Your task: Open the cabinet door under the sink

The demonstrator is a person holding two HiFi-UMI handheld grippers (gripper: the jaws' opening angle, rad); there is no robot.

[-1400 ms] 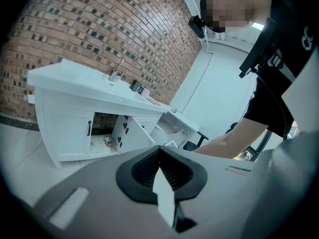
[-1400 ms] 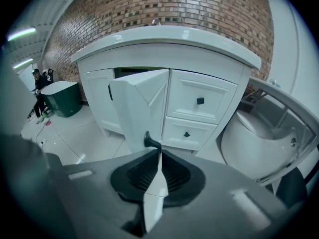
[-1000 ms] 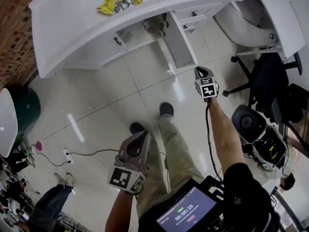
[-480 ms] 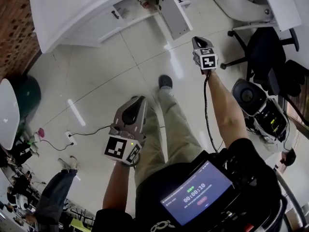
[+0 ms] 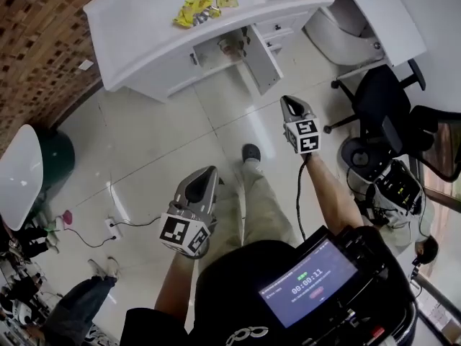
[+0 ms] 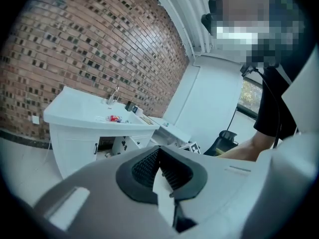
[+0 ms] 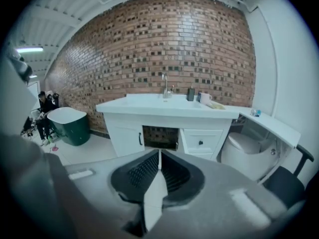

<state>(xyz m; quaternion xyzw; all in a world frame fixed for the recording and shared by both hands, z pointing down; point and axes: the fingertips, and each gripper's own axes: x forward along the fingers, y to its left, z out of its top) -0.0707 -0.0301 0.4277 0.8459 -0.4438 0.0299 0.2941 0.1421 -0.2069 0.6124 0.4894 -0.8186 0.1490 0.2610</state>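
The white sink vanity (image 5: 144, 42) stands against the brick wall. Its middle cabinet door (image 5: 261, 58) is swung wide open toward me, and the dark compartment (image 7: 160, 137) behind it shows. Left of that compartment, the door (image 7: 123, 139) with a black handle is closed. My right gripper (image 5: 287, 101) hangs shut and empty above the floor, a step short of the open door. My left gripper (image 5: 209, 171) is lower and nearer my legs, also shut on nothing. In both gripper views the jaws meet: left gripper (image 6: 158, 158), right gripper (image 7: 159, 156).
Snack packets (image 5: 194, 9) lie on the countertop. A white toilet (image 5: 346, 31) and a black office chair (image 5: 382, 99) stand at the right. A dark green bin (image 5: 54, 161) stands at the left. A power strip with cable (image 5: 112, 228) lies on the tiled floor.
Both grippers have drawn back from the vanity, and the view takes in more of the room. The cabinet door stays open.
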